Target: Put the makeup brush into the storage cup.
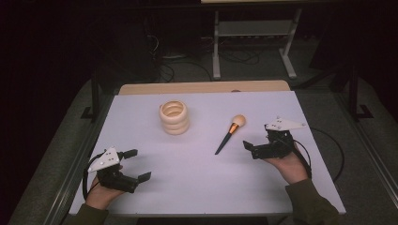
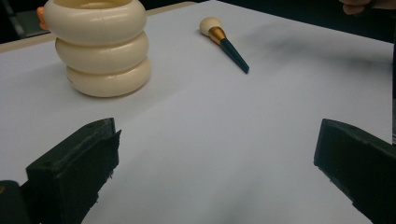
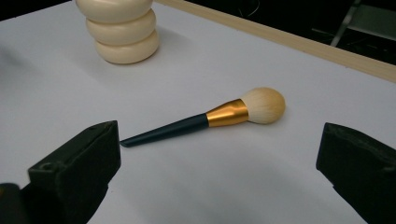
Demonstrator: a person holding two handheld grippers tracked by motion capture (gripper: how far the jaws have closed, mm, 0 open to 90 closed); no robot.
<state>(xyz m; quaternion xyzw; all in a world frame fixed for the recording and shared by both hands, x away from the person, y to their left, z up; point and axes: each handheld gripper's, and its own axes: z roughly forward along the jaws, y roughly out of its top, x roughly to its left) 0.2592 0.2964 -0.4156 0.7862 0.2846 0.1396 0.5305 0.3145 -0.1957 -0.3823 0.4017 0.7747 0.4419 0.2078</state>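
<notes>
A cream holder shaped like three stacked rings stands upright at the table's middle back. Right of it a makeup brush lies flat, with a dark handle, a gold ferrule and a pale tuft pointing away. My left gripper rests open near the front left corner, held in a hand, with nothing between its jaws. In the left gripper view the holder and brush lie far ahead. My right gripper is open just right of the brush handle. In the right gripper view the brush lies just ahead of the open jaws.
The white table top has a wooden strip along its far edge. Behind the table, a grey metal stand and cables sit on the dark floor. A black cable loops off the right gripper.
</notes>
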